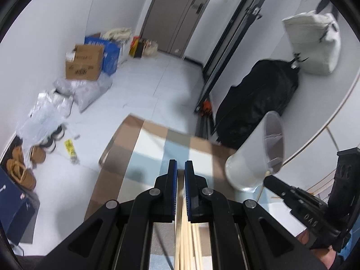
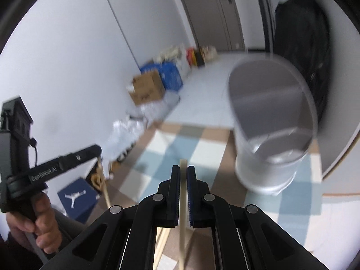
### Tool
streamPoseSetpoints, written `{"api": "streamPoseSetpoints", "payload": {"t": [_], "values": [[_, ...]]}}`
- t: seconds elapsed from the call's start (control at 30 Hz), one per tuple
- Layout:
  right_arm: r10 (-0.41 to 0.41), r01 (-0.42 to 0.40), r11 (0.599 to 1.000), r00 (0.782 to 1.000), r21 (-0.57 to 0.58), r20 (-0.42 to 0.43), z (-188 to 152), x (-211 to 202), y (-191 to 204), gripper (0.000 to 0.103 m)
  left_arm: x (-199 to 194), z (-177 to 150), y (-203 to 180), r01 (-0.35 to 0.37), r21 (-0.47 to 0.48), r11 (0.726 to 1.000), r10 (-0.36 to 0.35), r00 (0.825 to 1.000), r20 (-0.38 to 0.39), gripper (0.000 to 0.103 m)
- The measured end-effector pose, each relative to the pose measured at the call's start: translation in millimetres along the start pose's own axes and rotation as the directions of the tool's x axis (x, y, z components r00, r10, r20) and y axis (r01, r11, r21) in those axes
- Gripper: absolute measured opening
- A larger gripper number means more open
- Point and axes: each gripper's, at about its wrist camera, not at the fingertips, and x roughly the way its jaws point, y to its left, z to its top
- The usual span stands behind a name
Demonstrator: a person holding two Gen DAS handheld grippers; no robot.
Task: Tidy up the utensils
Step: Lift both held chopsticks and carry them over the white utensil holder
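Note:
My left gripper (image 1: 181,165) is shut on a bundle of wooden chopsticks (image 1: 183,236) that run down between its fingers. My right gripper (image 2: 183,171) is shut on a single wooden chopstick (image 2: 183,202) whose tip sticks out just past the fingertips. A white cup-shaped utensil holder (image 2: 273,121) with an inner divider stands to the right of my right gripper; it also shows in the left wrist view (image 1: 258,155), tilted in the picture. The right gripper (image 1: 268,175) appears there at the holder's base with a chopstick (image 1: 261,191). The left gripper (image 2: 99,151) shows at the left of the right wrist view.
A checked blue, white and brown cloth (image 1: 157,139) covers the table below. On the floor behind lie cardboard boxes (image 1: 84,63), plastic bags (image 1: 49,110) and shoes (image 1: 20,168). A black bag (image 1: 258,103) hangs at the right wall. A white round edge (image 2: 346,148) curves at right.

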Motion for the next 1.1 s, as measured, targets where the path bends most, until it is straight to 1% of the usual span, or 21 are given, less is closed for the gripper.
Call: {"api": "streamPoseSetpoints", "payload": {"t": [0.1,0.13,0.2,0.3,0.5,0.7,0.9,1.1], "values": [[0.011,-0.011,1.000,0.998,-0.007,0.055,8,-12,-3,0.005,-11,6,-9,0.024,0.017,1.000,-0.024,0.998,0.053,0.002],[0.022,-0.021,1.000,0.997,-0.013,0.068,9,-16,-4,0.005,-13,8,-13,0.021,0.033,0.999,-0.023,0.997,0.070,0.002],[0.030,-0.029,0.999,0.997,-0.016,0.075,9,-19,-5,0.005,-15,9,-21,0.011,0.059,0.998,-0.017,0.996,0.091,0.002],[0.043,-0.041,0.999,0.996,-0.020,0.081,8,-20,-6,0.005,-18,12,-30,0.026,0.077,0.997,-0.034,0.994,0.104,0.002],[0.061,-0.057,0.998,0.989,-0.031,0.137,9,-43,-10,0.004,-20,20,-50,0.043,0.121,0.992,-0.057,0.992,0.112,0.002],[0.075,-0.068,0.997,0.978,-0.044,0.193,13,-60,-12,0.004,-29,29,-68,0.056,0.174,0.983,-0.076,0.990,0.115,0.002],[0.082,-0.077,0.997,0.967,-0.031,0.242,25,-78,-20,0.004,-37,39,-94,0.069,0.221,0.973,-0.096,0.989,0.110,0.002],[0.078,-0.074,0.997,0.956,-0.025,0.284,44,-100,-32,0.004,-37,55,-120,0.104,0.242,0.965,-0.129,0.988,0.089,0.002]]}}
